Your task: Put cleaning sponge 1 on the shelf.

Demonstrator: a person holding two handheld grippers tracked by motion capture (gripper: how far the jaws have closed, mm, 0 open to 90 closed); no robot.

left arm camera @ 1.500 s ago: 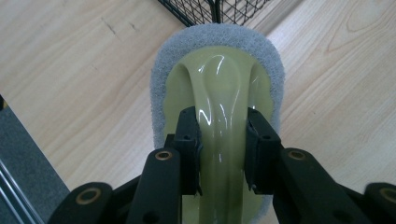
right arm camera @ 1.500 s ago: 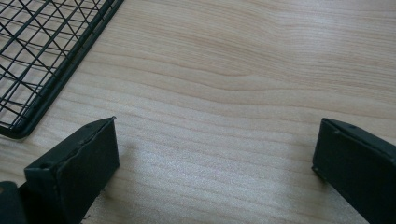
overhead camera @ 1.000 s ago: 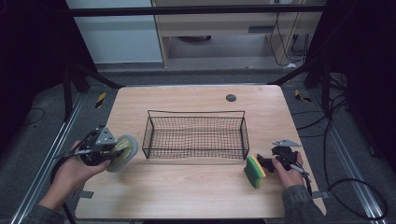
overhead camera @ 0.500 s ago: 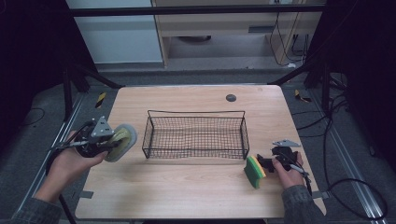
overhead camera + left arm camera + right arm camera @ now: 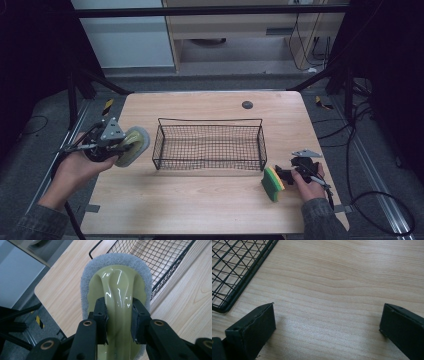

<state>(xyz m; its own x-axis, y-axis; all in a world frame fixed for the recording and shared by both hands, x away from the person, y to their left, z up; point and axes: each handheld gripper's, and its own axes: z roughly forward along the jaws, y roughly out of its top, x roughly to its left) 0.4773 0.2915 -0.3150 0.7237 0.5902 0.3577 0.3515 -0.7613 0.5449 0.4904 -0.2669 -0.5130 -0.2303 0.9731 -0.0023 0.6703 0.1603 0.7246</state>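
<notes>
Left claw (image 5: 119,320) is clamped on the scrubber (image 5: 117,287) handle, held off the counter (image 5: 200,200), basket (image 5: 210,145) just ahead. Right claw (image 5: 327,322) gapes empty beside the sponge (image 5: 272,184). Risk: glossy handle may slip, dropping the scrubber short of the rim.

Right tool (image 5: 327,325) jaws wide apart over bare wooden table (image 5: 342,277); wire basket (image 5: 234,267) corner upper left.

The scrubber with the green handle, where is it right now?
In the high view the scrubber is at the table's left side, clamped in the left gripper just left of the wire basket; it looks lifted off the table.
</notes>
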